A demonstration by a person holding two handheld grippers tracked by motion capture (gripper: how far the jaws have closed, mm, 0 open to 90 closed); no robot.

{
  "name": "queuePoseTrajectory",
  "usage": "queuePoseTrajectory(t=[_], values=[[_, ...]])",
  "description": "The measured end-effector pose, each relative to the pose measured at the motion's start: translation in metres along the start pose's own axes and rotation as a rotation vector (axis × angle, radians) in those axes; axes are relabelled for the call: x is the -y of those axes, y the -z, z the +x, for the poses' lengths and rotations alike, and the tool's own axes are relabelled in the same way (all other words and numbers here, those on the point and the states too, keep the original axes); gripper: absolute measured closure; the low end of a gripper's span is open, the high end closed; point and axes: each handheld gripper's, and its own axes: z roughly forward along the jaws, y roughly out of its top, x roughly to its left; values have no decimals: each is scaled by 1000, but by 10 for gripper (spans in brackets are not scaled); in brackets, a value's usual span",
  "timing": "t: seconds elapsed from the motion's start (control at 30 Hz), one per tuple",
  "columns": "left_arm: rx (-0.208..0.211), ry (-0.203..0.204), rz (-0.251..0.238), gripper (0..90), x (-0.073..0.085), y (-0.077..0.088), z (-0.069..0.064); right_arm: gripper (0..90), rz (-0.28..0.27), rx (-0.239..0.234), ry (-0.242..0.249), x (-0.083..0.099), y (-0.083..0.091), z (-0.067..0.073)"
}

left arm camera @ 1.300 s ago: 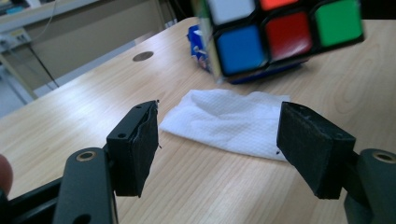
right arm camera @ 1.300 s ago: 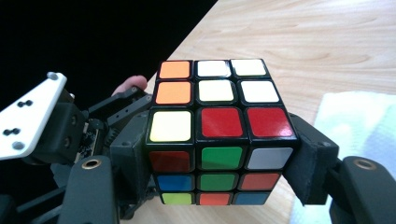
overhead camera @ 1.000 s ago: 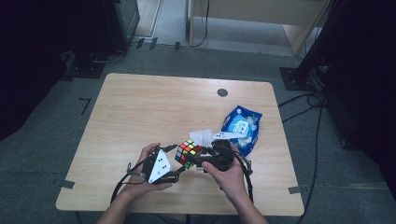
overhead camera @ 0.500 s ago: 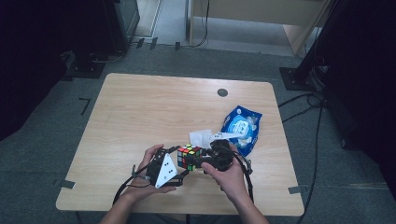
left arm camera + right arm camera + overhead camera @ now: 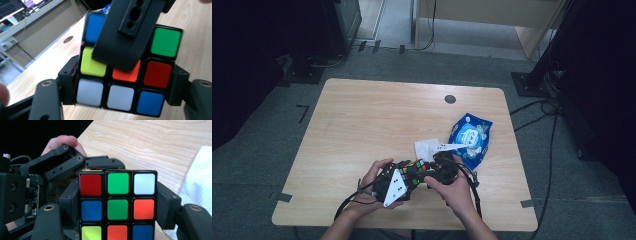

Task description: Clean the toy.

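Note:
A scrambled Rubik's cube point(image 5: 414, 170) hangs just above the wooden table point(image 5: 372, 120) near its front edge, held between both grippers. My left gripper point(image 5: 406, 177), with its white three-cornered plate, has just been closing its jaws on the cube. In the left gripper view its pads point(image 5: 67, 82) press on the cube's point(image 5: 120, 96) lowest layer from both sides. A black jaw of the other gripper point(image 5: 125, 37) crosses that face. My right gripper point(image 5: 427, 172) is shut on the cube point(image 5: 117, 207) too, its pads point(image 5: 167, 205) against the sides.
A blue snack bag point(image 5: 470, 138) lies to the right of the hands, with a white tissue point(image 5: 427, 147) beside it and a white strip point(image 5: 451, 146) across both. A dark round grommet point(image 5: 450, 99) sits near the far edge.
The left gripper and the cube have shifted slightly toward the table's near edge. The right hand has kept still.

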Motion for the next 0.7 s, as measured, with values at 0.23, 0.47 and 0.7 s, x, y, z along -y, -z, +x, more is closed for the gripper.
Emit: queuePoseTrajectory(t=[0.23,0.47,0.7], values=[[-39,140,5,340,12,6,26,381,-66,-38,30,-5,15,-5],[-83,326,3,340,27,15,56,396,-179,131,105,-1,19,-31],[-74,306,19,339,26,10,50,498,-163,374,194,21,-16,-61]])
